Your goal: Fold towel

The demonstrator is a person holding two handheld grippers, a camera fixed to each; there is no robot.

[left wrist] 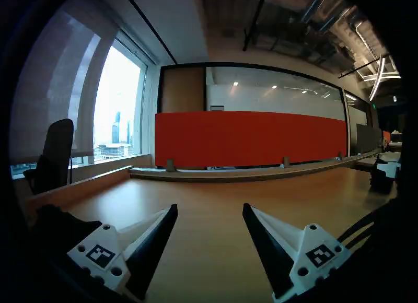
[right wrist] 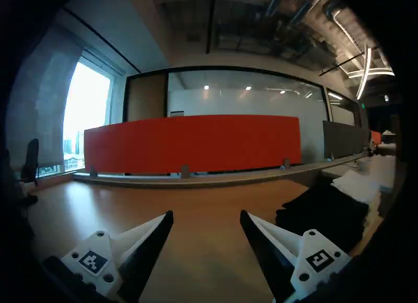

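My right gripper (right wrist: 206, 219) hangs spread over the desk (right wrist: 157, 209), nothing between its fingers. The dark towel pile (right wrist: 324, 214) lies just to its right, with white towels (right wrist: 360, 185) behind it toward the far right. My left gripper (left wrist: 209, 214) is spread and empty too, and from there what looks like the same pile sits well off to the right, so I judge my right hand the nearer
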